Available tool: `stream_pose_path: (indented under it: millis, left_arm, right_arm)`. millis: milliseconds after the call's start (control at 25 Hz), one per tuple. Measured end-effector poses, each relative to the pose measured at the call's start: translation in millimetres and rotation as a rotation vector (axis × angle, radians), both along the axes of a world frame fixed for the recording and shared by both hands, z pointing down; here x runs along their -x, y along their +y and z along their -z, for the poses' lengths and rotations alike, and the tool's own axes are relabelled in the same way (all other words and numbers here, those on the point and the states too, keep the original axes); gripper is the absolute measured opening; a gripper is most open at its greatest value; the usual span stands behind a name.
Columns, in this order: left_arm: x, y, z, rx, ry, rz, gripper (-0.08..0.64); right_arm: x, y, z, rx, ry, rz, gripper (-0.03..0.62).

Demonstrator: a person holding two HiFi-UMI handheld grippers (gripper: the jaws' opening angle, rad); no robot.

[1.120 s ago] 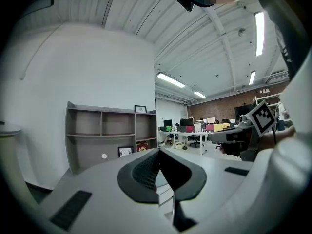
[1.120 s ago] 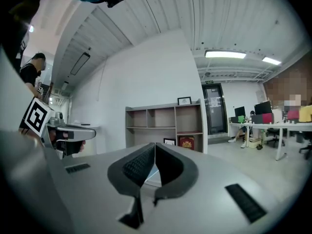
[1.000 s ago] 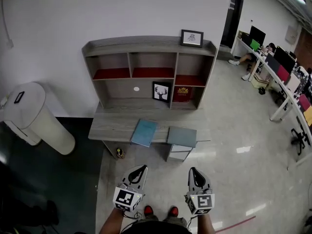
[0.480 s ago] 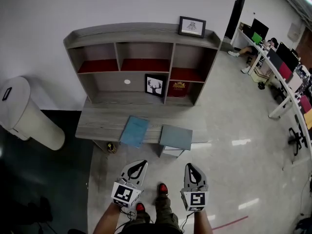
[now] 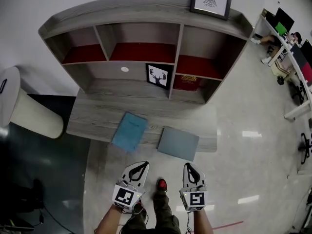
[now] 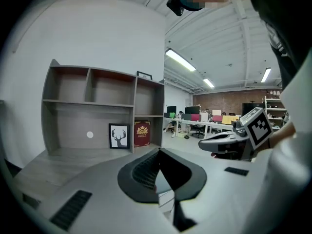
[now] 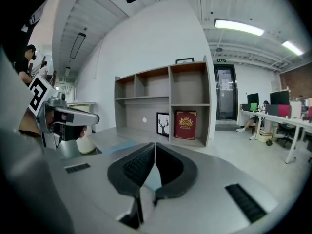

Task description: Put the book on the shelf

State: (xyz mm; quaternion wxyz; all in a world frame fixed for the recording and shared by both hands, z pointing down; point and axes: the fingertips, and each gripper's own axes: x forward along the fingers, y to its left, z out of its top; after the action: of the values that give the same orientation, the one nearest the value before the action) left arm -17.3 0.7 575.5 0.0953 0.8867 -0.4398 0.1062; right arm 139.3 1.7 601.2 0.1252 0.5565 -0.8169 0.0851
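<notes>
On the counter [image 5: 92, 118], below the shelf [image 5: 126, 6], the light blue book [image 5: 129, 130] lies flat. Left tool [image 5: 140, 165] and right tool [image 5: 189, 166]: jaws together, empty, short of it. Likely step: approach. Next: open one tool, grip the book's edge.

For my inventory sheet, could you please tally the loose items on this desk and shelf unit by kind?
Framed pictures: 2 (deer picture, top picture)
Books: 2 (light blue book, red book)
Grey-blue flat item, kind unclear: 1
Total: 5
</notes>
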Motion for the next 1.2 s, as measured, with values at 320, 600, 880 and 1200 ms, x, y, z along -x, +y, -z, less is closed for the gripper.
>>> stream_pose_path:
  millis: [320, 600, 880, 1200]
  left_arm:
    - [-14, -22, -68, 0.075, -0.036, 0.009, 0.005]
    - [-22, -23, -98, 0.124, -0.053, 0.008, 0.005]
    - [-24, -16, -107, 0.156, -0.062, 0.005, 0.005]
    - [-17, -9, -124, 0.178, -0.079, 0.01, 0.005]
  right_arm:
    - [-8, -27, -75, 0.089, -0.002, 0.039, 0.029]
    - [-7, -35, -121, 0.11, 0.163, 0.109, 0.031]
    - [7, -39, -140, 0.097, 0.446, 0.25, 0.177]
    - [6, -33, -194, 0.093, 0.675, 0.313, 0.238]
